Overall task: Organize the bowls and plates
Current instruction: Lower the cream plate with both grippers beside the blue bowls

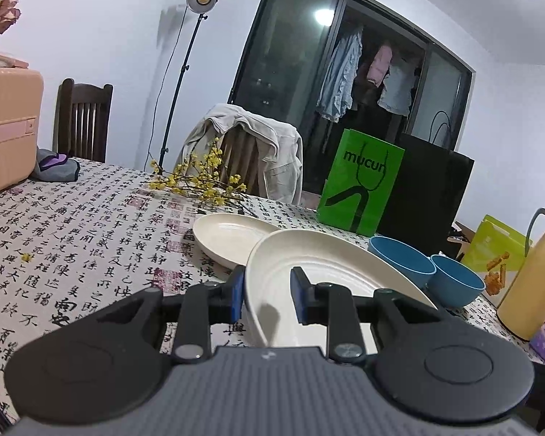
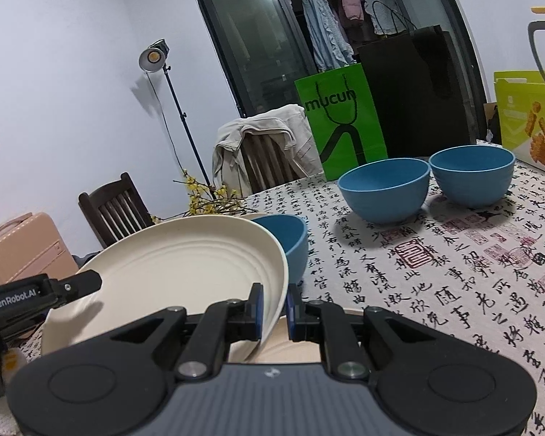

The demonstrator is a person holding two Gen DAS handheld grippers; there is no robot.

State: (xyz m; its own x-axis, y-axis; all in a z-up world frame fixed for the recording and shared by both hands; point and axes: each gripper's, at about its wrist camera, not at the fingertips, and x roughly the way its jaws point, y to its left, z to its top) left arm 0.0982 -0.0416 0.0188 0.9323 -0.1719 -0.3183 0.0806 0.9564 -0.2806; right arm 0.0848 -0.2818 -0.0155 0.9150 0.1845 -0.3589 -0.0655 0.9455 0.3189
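1. We see a cream plate (image 2: pixel 185 258), round and shallow, with concentric ridges pressed into its matte face. It is held tilted above the table, gripped at two opposite edges.
2. The right gripper (image 2: pixel 274 309) has its blue-padded jaws nearly closed on the plate's right rim, one pad on each face of the rim.
3. The left gripper (image 1: pixel 267 296) pinches the plate's left rim the same way: one pad outside, one inside the well, the jaws drawn in narrow. In the right wrist view its black finger reaches in over the plate's left rim.
4. A second cream plate (image 1: pixel 229 236) lies flat on the tablecloth (image 1: pixel 91 225) just beyond the held one, empty.
5. The cloth is pale with black calligraphy and red seal stamps, lying smooth.
6. Two blue bowls (image 2: pixel 383 190) (image 2: pixel 472 176), smooth and round-bottomed, stand side by side on the cloth, close together; their insides are not in view.
7. A third blue bowl (image 2: pixel 290 247) sits just behind the held plate's right edge, partly hidden.
8. Open cloth lies to the left of the flat plate and to the right in front of the bowl pair.
9. At the far edge: a green paper bag (image 2: pixel 341 120), a black bag (image 2: pixel 414 98), a yellow flower sprig (image 1: pixel 203 178).
10. A yellow jug (image 1: pixel 527 276) stands at the right.
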